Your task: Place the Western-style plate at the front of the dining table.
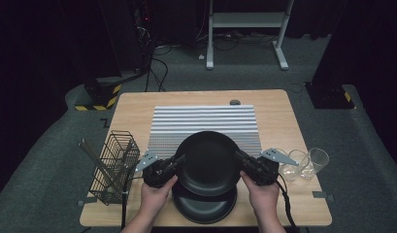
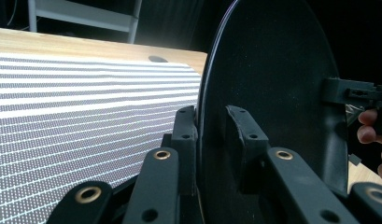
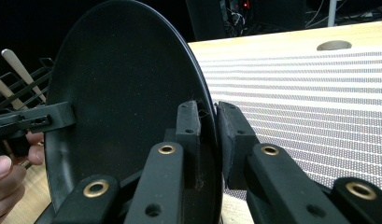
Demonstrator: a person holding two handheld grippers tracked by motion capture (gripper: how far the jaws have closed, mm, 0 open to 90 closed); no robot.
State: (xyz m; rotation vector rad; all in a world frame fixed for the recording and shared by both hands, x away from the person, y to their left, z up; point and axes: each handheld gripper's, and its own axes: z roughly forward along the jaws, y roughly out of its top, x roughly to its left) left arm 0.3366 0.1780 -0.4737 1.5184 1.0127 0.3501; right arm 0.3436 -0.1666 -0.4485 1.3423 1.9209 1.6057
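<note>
A black plate (image 1: 206,162) is held level a little above a second black plate (image 1: 204,208) that lies at the table's front edge. My left gripper (image 1: 179,159) is shut on the raised plate's left rim, and my right gripper (image 1: 238,155) is shut on its right rim. In the left gripper view the jaws (image 2: 209,121) pinch the thin rim of the plate (image 2: 272,70), with the other gripper's jaw at the far rim. In the right gripper view the gripper (image 3: 207,114) clamps the plate (image 3: 123,79) the same way.
A grey striped mat (image 1: 206,119) covers the middle of the wooden table (image 1: 133,114), behind the plates. A black wire basket (image 1: 116,165) with utensils stands at the left. Two clear glasses (image 1: 307,162) stand at the right edge. A white table frame stands on the floor beyond.
</note>
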